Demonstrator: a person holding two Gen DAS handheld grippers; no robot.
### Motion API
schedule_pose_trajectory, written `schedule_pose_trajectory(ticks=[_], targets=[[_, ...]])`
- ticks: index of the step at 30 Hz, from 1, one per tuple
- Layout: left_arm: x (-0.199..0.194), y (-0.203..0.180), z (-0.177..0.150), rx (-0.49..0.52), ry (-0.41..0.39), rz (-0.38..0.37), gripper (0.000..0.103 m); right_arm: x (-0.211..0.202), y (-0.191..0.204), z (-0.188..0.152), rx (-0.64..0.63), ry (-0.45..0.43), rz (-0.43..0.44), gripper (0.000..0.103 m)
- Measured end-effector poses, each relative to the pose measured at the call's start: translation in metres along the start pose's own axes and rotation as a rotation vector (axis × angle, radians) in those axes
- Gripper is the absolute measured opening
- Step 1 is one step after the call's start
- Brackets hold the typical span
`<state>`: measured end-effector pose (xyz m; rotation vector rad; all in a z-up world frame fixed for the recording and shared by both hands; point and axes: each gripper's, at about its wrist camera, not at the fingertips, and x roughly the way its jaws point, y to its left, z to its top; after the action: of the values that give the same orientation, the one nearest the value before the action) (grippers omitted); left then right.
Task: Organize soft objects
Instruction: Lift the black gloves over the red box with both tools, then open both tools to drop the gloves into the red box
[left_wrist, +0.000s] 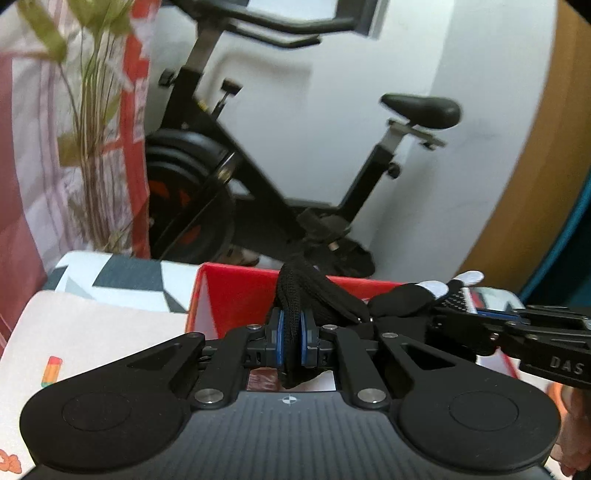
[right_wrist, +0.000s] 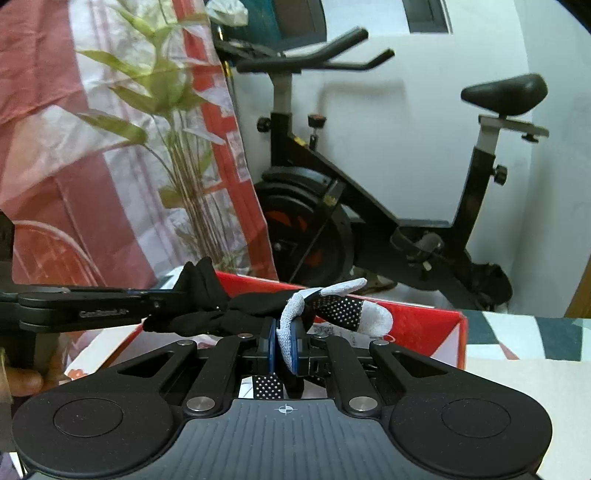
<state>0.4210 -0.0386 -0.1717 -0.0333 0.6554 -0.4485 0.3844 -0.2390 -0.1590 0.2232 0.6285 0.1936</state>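
A black glove with white fingertips and a dotted palm hangs stretched between both grippers, above a red box (left_wrist: 236, 295) (right_wrist: 421, 325). My left gripper (left_wrist: 291, 338) is shut on the glove's black cuff end (left_wrist: 295, 291). My right gripper (right_wrist: 284, 347) is shut on a white finger of the glove (right_wrist: 291, 317), and the other white fingertips (right_wrist: 376, 317) stick out to its right. In the left wrist view the right gripper (left_wrist: 476, 314) comes in from the right edge with the white fingertips (left_wrist: 465, 278) beyond it. In the right wrist view the left gripper (right_wrist: 173, 299) reaches in from the left.
A black exercise bike (left_wrist: 229, 173) (right_wrist: 332, 221) stands behind the box against a white wall. A leafy plant (left_wrist: 92, 147) (right_wrist: 177, 147) and a red-and-white curtain (right_wrist: 55, 147) are at the left. A patterned cloth surface (left_wrist: 110, 280) (right_wrist: 535, 339) lies under the box.
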Motion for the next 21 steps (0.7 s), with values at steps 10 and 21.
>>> schedule_pose_trajectory(ticks=[10, 21], targets=[[0.042, 0.024, 0.008, -0.052, 0.098, 0.027, 0.020, 0.029, -0.004, -0.007, -0.057, 0.076, -0.124, 0.016], [-0.011, 0.007, -0.003, -0.004, -0.021, 0.026, 0.045, -0.043, 0.006, -0.022, -0.113, -0.032, -0.117, 0.025]])
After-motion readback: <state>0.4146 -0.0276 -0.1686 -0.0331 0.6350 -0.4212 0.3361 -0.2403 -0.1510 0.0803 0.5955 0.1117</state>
